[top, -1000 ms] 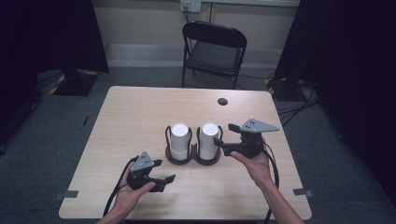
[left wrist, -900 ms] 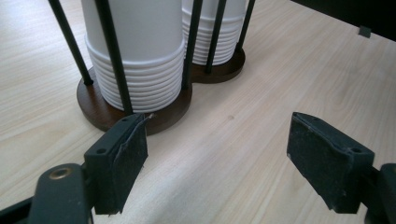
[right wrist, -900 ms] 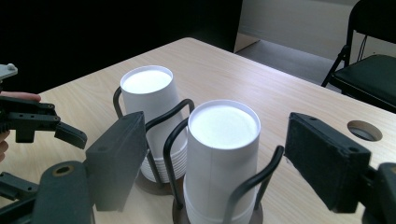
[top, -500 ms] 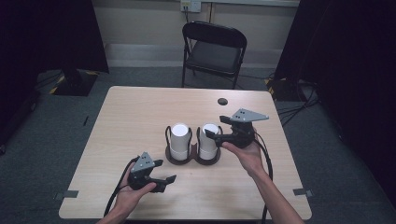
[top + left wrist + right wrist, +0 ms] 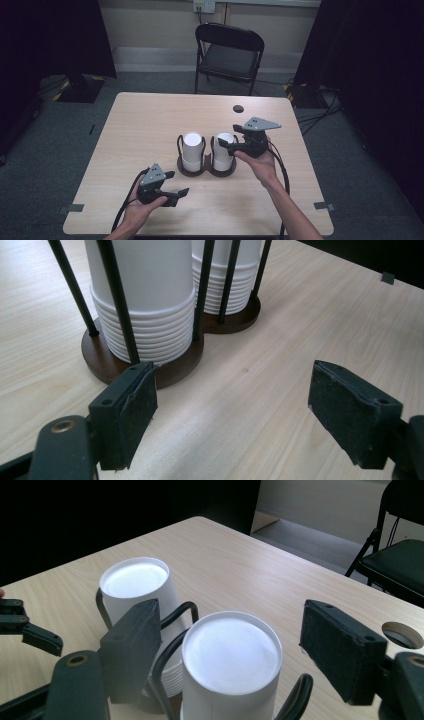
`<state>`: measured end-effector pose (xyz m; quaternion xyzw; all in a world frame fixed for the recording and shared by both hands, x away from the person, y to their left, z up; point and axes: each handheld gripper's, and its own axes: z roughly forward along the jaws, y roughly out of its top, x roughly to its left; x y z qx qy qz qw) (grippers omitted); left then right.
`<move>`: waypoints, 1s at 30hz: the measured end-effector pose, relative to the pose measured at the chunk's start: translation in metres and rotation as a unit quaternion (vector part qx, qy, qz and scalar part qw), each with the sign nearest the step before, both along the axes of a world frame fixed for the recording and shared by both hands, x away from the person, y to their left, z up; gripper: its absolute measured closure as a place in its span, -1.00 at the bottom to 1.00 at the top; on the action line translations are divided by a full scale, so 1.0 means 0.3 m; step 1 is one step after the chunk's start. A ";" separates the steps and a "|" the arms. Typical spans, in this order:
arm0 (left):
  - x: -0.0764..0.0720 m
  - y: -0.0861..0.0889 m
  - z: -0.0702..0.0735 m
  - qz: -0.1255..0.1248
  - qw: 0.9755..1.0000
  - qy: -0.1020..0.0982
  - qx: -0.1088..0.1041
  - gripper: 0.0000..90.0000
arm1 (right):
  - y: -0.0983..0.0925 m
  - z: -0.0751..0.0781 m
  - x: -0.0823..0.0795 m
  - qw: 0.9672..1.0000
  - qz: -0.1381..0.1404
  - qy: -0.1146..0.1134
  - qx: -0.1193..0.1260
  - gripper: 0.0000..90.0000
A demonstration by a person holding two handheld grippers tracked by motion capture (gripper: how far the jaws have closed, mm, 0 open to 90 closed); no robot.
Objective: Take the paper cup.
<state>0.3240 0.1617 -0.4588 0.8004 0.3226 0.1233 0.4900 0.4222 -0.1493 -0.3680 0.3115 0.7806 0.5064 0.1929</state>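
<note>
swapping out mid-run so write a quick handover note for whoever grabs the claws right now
Right claw: open, raised at the top of the right cup stack, one jaw on either side, not yet closed on it.
Left claw: open, low over the table in front of the holder, holding nothing.
Things: two stacks of upside-down white cups, the left cup stack and the right one, both standing in the twin wire holder at mid-table.
Done: right claw lined up on the top cup.
Left: close on that cup and lift it off, probably. No cup is out of the holder so far.
</note>
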 end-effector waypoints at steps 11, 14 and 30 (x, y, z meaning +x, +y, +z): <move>0.000 0.000 -0.002 0.003 1.000 0.002 -0.001 -0.57 | 0.025 -0.060 0.036 1.000 0.003 0.012 -0.018 -0.46; -0.001 0.002 0.000 0.003 1.000 0.001 -0.002 -0.57 | 0.027 -0.068 0.038 1.000 0.004 0.013 -0.020 -0.46; 0.001 0.003 0.001 0.006 1.000 -0.001 0.002 -0.57 | 0.044 -0.093 0.052 0.998 0.010 0.034 -0.048 -0.35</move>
